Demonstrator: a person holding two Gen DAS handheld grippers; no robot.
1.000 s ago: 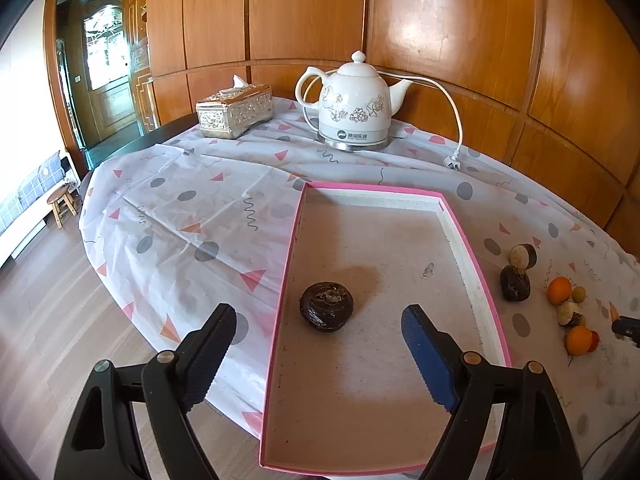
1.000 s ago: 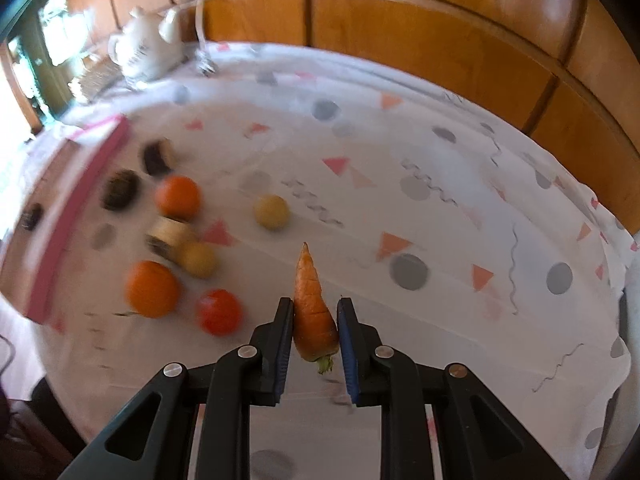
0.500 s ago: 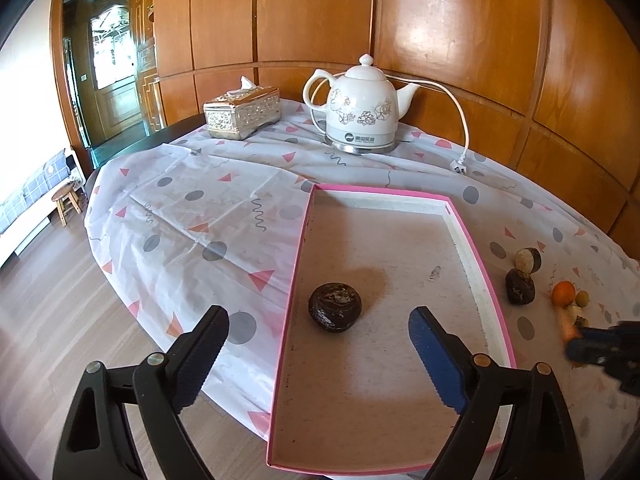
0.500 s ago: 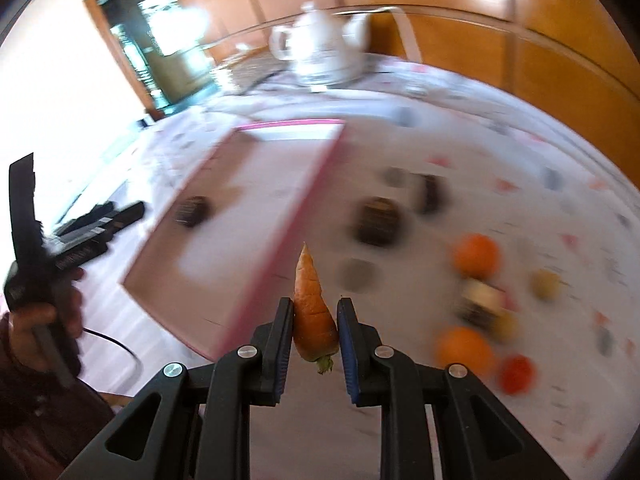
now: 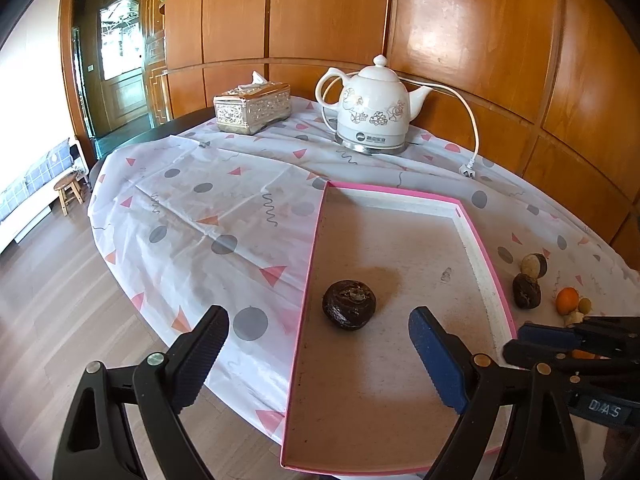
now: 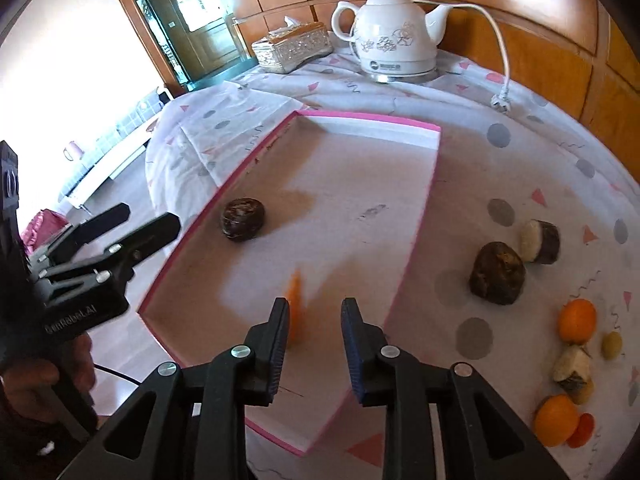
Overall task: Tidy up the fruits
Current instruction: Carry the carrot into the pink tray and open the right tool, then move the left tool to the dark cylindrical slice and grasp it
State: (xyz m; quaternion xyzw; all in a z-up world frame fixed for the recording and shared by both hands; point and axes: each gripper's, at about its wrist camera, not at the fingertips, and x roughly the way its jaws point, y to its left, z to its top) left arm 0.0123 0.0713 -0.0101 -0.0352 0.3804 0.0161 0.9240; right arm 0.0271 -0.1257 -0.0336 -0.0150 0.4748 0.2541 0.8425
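Glossy wood-panelled walls (image 5: 472, 40) curve behind the surface. A glazed wooden door (image 5: 120, 68) stands left, above pale plank floor (image 5: 52, 300) with a small stool (image 5: 70, 192)

From my remote seat the carrot (image 6: 295, 304) showed only as an orange smear beside the left finger of the right gripper (image 6: 315, 344), whose jaws were opening; I could not tell whether it touched the pad. In the left wrist view the pink tray (image 5: 310, 264) had its near corners cut off behind the fingers, and the small fruits (image 5: 576, 308) at the right edge sat partly hidden, too small to name.
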